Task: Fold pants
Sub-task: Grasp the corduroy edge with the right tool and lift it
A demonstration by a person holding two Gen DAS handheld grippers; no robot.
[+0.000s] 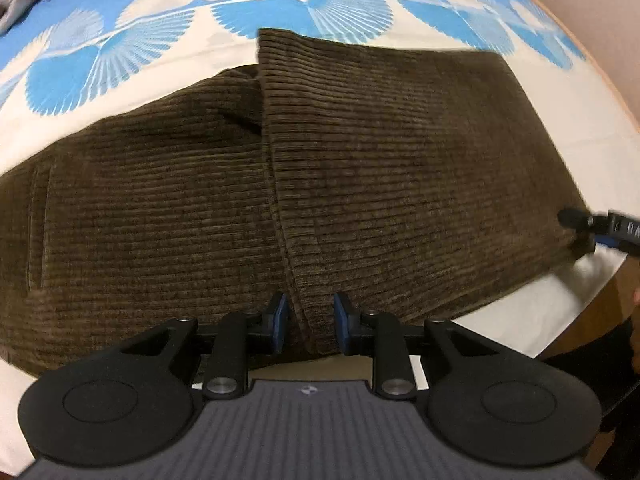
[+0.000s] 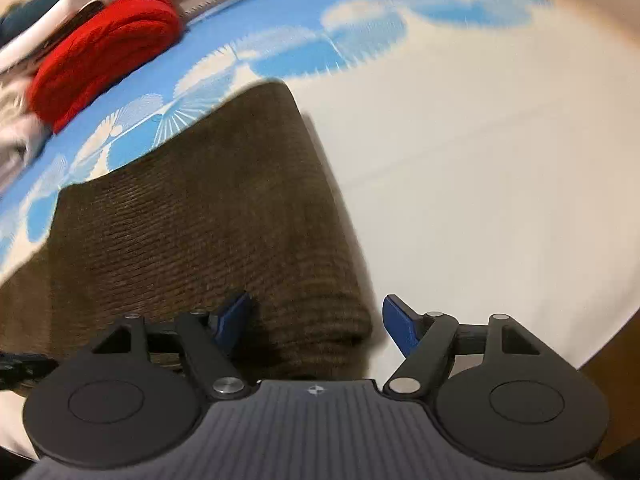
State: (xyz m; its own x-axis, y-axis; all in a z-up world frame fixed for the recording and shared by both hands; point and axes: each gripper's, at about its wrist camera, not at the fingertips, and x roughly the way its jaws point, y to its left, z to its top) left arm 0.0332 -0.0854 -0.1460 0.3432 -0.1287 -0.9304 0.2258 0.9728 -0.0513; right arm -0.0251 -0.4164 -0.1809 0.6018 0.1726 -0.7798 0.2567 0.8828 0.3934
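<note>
Brown corduroy pants (image 1: 380,168) lie folded on a white sheet with blue fan prints (image 1: 168,56). The upper layer's edge runs down the middle towards me. In the left wrist view my left gripper (image 1: 310,318) stands at the near edge, and its blue pads press on the hem of that upper layer. In the right wrist view my right gripper (image 2: 316,320) is open wide. The near right corner of the pants (image 2: 200,232) lies between its fingers, and neither pad touches it. The left wrist view shows the right gripper (image 1: 586,228), blurred, at the pants' right edge.
A red knitted garment (image 2: 104,52) and other clothes are piled at the far left of the bed. White sheet (image 2: 480,180) stretches to the right of the pants. The bed's edge, with brown floor (image 2: 616,348) beyond it, is at the lower right.
</note>
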